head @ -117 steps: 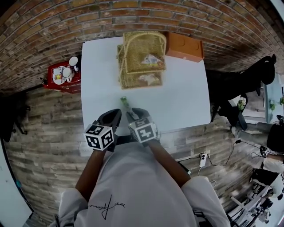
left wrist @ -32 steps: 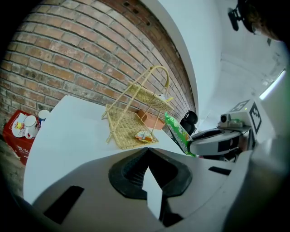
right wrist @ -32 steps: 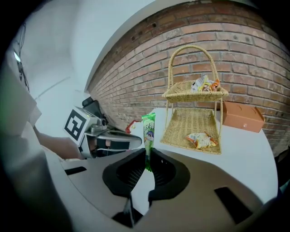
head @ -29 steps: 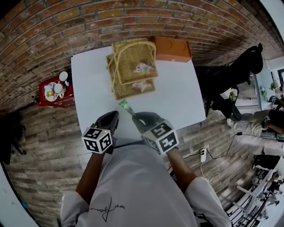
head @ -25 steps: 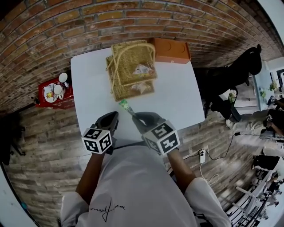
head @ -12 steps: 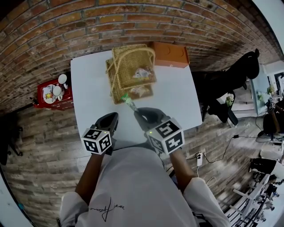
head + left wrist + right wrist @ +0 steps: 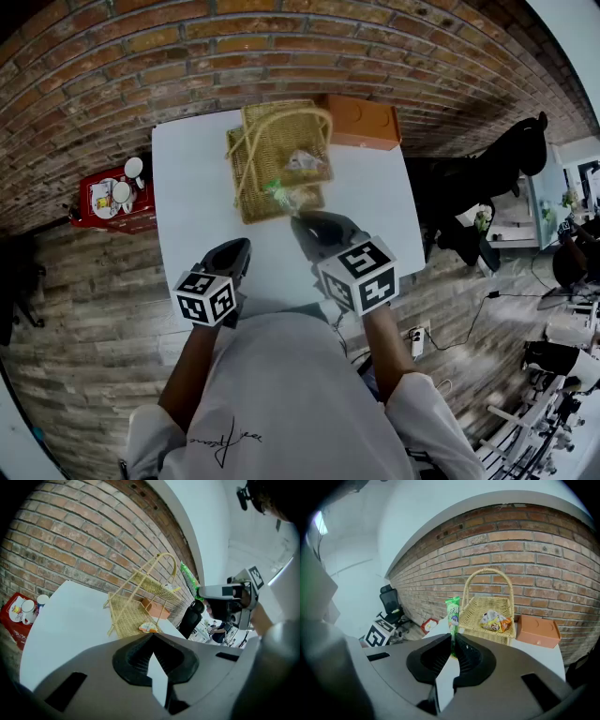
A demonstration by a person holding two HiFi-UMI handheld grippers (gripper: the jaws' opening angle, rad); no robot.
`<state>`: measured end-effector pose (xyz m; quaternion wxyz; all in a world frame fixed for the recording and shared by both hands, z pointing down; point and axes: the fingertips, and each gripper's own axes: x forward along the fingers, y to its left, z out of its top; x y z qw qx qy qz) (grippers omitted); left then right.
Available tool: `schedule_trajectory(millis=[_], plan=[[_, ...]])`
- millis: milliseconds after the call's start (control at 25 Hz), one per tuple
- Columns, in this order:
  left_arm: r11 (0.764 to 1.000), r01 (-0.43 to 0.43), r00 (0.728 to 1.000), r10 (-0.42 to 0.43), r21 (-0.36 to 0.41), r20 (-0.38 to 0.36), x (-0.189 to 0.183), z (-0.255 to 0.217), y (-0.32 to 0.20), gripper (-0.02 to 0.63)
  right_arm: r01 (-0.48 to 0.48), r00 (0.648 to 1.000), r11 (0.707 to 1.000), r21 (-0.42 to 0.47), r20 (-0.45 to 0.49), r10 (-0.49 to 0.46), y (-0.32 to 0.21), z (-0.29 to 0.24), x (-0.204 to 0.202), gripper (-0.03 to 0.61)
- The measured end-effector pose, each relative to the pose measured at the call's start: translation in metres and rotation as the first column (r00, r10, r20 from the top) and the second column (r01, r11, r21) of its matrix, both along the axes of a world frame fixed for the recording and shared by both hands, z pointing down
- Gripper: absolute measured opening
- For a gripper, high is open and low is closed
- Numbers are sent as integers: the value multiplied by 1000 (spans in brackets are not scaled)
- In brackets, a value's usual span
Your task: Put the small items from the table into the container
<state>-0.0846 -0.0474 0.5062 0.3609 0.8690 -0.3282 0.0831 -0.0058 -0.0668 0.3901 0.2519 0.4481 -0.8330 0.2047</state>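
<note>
- Since the earlier head views, the right gripper (image 7: 296, 221) has travelled away from the near edge of the table (image 7: 187, 216) and risen. It has carried the green packet (image 7: 275, 192) from above bare tabletop to the wicker basket (image 7: 248, 202).
- Over the same interval, the left gripper (image 7: 153, 635) has kept its place.
- Nearest to the camera, we see the person's white shirt (image 7: 281, 394), with both forearms reaching forward to the marker cubes.
- We find the left gripper low over the near part of the table. Its jaws are pressed together at the tips with nothing between them.
- We find the right gripper raised and further forward. Its jaws pinch the lower end of the green packet, which stands upright from the tips in the right gripper view.
- In the head view the packet overlaps the near rim of the basket. We cannot tell whether packet and rim touch.
- The basket stands on the far half of the table and has a tall hoop handle. It holds snack packets (image 7: 496, 619).
- An orange box (image 7: 361, 120) sits just behind the basket, toward the right, at the far edge of the table.
- A red tray (image 7: 117, 192) with cups lies on the floor left of the table, and a black office chair (image 7: 487, 169) stands to the right.
- A brick wall (image 7: 281, 47) closes the scene.
</note>
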Motion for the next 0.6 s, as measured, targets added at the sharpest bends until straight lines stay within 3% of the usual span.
schedule_trajectory(millis=[600], plan=[[1000, 20, 1000, -20, -8, -5, -3, 1, -7, 9, -21, 1000, 999, 41, -13, 22, -43, -16, 9, 38]])
